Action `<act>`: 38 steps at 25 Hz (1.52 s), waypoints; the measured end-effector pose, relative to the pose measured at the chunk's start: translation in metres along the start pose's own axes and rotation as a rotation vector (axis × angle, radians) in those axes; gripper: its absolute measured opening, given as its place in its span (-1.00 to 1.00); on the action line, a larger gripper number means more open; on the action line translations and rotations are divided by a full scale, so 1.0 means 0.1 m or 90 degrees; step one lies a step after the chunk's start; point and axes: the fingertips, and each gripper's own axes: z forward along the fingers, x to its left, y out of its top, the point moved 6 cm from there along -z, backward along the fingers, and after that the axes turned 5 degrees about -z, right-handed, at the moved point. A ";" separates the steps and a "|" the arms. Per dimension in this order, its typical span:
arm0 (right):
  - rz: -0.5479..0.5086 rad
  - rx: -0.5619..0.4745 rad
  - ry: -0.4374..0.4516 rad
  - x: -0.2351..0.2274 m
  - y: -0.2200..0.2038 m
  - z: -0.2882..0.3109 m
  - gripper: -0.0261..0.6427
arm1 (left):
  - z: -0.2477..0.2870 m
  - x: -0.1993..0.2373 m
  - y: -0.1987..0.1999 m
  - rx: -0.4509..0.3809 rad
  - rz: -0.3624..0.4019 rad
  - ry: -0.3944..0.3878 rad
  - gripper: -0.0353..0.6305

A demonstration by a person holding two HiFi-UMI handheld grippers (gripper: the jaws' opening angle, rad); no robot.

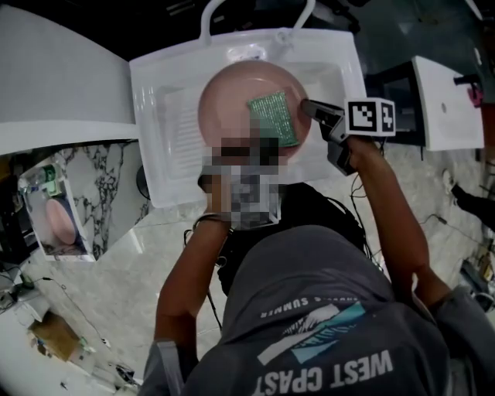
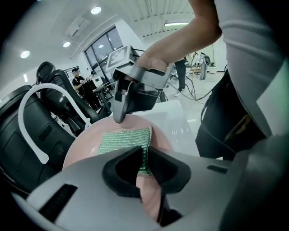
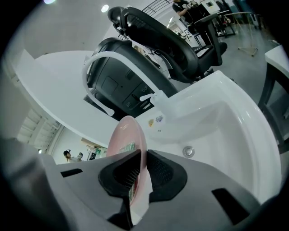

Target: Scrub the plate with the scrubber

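Note:
A pink plate [image 1: 232, 100] is held over the white sink [image 1: 162, 155]. My right gripper [image 1: 305, 107] is shut on its right rim; in the right gripper view the jaws [image 3: 143, 169] pinch the plate [image 3: 128, 135] edge-on. A green mesh scrubber [image 1: 276, 117] lies flat on the plate's right half. In the head view a mosaic patch covers my left gripper. Its own view shows the left gripper [image 2: 143, 164] shut on the near edge of the scrubber [image 2: 124, 140], which rests on the plate [image 2: 86, 144]. Across the plate, the right gripper [image 2: 119, 118] grips the far rim.
The sink basin [image 3: 235, 135] has a drain [image 3: 188, 151] below the plate. A white curved tube [image 1: 207, 19] arches at the sink's back edge. A white counter [image 1: 62, 77] lies to the left, and a black office chair [image 3: 158, 36] stands behind the sink.

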 end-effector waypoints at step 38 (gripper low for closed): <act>0.021 -0.038 -0.006 -0.30 0.06 -0.31 -0.74 | 0.02 -0.21 0.25 -0.012 -0.005 0.008 -0.76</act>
